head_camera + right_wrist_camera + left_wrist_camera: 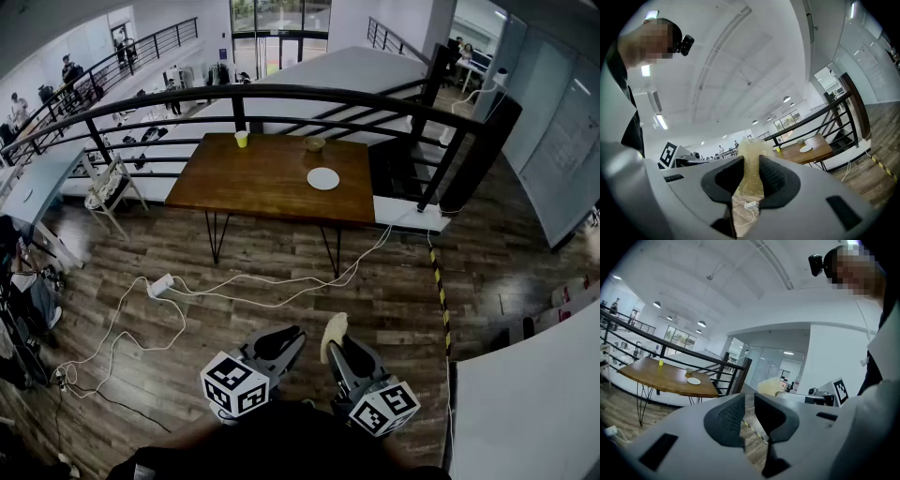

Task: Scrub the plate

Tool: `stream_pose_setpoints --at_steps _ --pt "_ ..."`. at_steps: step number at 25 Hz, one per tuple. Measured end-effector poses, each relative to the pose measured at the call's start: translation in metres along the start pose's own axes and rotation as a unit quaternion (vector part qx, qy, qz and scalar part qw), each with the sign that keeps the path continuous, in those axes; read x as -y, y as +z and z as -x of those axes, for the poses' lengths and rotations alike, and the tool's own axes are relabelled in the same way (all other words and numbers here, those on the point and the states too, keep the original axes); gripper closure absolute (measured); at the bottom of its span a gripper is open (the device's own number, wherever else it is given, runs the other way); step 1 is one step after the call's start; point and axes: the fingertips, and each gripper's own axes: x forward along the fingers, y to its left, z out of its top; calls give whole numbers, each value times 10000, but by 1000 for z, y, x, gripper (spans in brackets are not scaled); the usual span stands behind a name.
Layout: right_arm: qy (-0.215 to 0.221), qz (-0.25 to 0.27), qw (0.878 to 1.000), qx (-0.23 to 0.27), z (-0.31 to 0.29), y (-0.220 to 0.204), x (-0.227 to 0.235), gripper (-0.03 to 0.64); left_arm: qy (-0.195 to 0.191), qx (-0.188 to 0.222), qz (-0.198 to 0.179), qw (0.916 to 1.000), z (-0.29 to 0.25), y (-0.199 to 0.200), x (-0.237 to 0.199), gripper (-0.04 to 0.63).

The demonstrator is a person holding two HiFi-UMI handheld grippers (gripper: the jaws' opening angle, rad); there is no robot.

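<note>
Both grippers sit low over the wood floor [281, 272], well apart from the desk [248, 183]. Left gripper [289, 337]: fingers a narrow gap apart, nothing between them. Right gripper [339, 345]: fingers clamped on a pale yellow sponge [333, 328], which sticks out past the tips. White plate [322, 178] lies on the desk's right half.

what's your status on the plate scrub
Right claw shut on sponge. Left claw empty, jaws slightly apart. Plate on far table, not yet reached. Cables lie between.
</note>
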Motion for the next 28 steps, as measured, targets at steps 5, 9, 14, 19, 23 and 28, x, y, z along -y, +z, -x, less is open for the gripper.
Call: stream_pose_setpoints --at_steps 5,9,14,19,23,28 --pt "-5 85 10000 46 15 2 -1 508 54 50 69 9999 4 -6 11 523" --pt "87 54 9999 -30 20 -4 -2 508 95 46 43 9999 6 -13 18 523" --pt "54 -89 9999 -126 14 -9 7 508 280 52 260 9993 8 -17 5 523" --pt "-55 135 9996 -253 -2 -9 18 508 154 -46 331 9993 -12 -20 -9 523" --pt "-280 198 9991 -243 -24 -1 38 507 -26 -83 370 9993 -36 -13 -33 523" --pt "-626 191 9977 -149 -72 23 75 508 -338 -96 389 9986 -79 17 -77 523"
